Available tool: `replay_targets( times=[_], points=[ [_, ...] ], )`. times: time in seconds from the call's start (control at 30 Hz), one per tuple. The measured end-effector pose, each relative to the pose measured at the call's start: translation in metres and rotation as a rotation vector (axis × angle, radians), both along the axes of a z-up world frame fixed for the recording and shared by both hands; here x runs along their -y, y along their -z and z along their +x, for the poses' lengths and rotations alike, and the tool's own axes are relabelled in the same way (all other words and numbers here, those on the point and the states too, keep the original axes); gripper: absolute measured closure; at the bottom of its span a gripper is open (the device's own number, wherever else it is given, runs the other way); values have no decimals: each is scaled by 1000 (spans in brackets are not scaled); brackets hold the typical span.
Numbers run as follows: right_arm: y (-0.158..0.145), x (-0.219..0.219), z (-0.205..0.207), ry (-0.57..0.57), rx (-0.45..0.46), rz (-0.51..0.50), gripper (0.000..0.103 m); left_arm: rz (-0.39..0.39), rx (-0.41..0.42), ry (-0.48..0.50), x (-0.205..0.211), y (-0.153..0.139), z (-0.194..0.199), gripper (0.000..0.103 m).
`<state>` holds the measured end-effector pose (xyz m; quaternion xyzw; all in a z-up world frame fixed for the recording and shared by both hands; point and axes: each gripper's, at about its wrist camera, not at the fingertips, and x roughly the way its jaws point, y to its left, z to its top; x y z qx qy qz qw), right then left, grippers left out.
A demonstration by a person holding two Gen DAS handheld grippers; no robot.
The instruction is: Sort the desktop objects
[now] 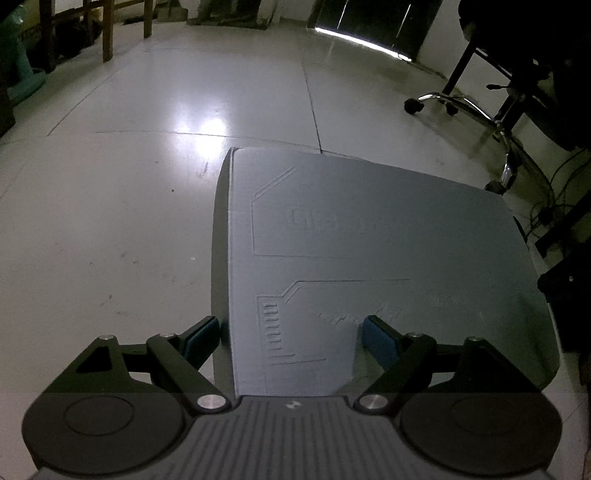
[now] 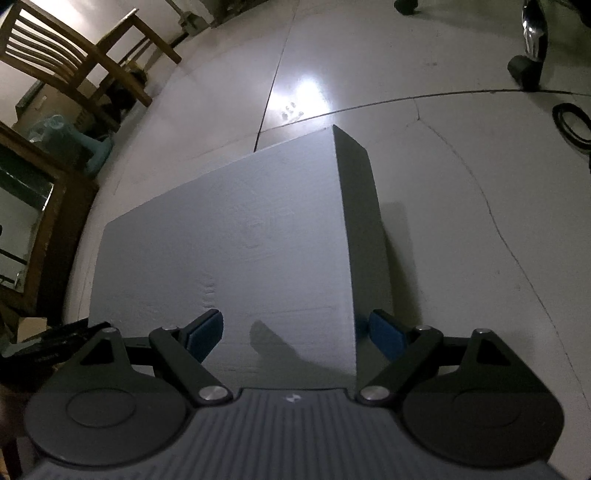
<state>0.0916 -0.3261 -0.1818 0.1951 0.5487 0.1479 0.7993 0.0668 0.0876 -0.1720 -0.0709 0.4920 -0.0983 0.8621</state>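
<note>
A large grey box (image 1: 369, 251) with grooved lines pressed into its top fills the middle of the left wrist view, low over a pale tiled floor. My left gripper (image 1: 291, 332) is open across the box's near left edge: one blue pad (image 1: 201, 338) is beside the dark side wall and the other pad (image 1: 380, 339) is over the top. In the right wrist view the same box (image 2: 236, 240) shows its plain top and dark right side. My right gripper (image 2: 295, 332) is open across the near right edge, one pad (image 2: 207, 332) over the top and one pad (image 2: 386, 334) outside the wall.
An office chair base (image 1: 480, 110) with castors stands at the far right, with cables (image 1: 554, 206) beside it. Wooden chair legs (image 1: 107, 29) rise at the far left. A wooden chair (image 2: 55, 55), a teal plastic item (image 2: 74, 140) and a black cable loop (image 2: 572, 125) border the floor.
</note>
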Motion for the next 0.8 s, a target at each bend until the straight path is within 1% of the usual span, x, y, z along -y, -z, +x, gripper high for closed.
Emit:
replay_targets(
  times=[0.23,0.43,0.53,0.6,0.67,0.73,0.8],
  points=[
    [2,4,-5,31,10,22,13,-16,7,6,-5,4,1,17],
    [3,-4,-5,17,29,-2,13,-33,-9,3,-10,6,5,13],
    [4,-4,-7,17,33,-5,13,-31,-11,6,-10,5,5,13],
    [3,-4,-7,20,33,-2,13,-27,4,14,-12,-1,2,16],
    [0,-4,-8,29,38,10,13,-16,26,27,-13,-10,-3,16],
    [-8,-8,-8,38,81,4,13,2,55,46,-14,-20,-9,16],
    [-20,-17,-14,23,150,-56,13,5,85,50,-14,-31,-13,16]
  ],
)
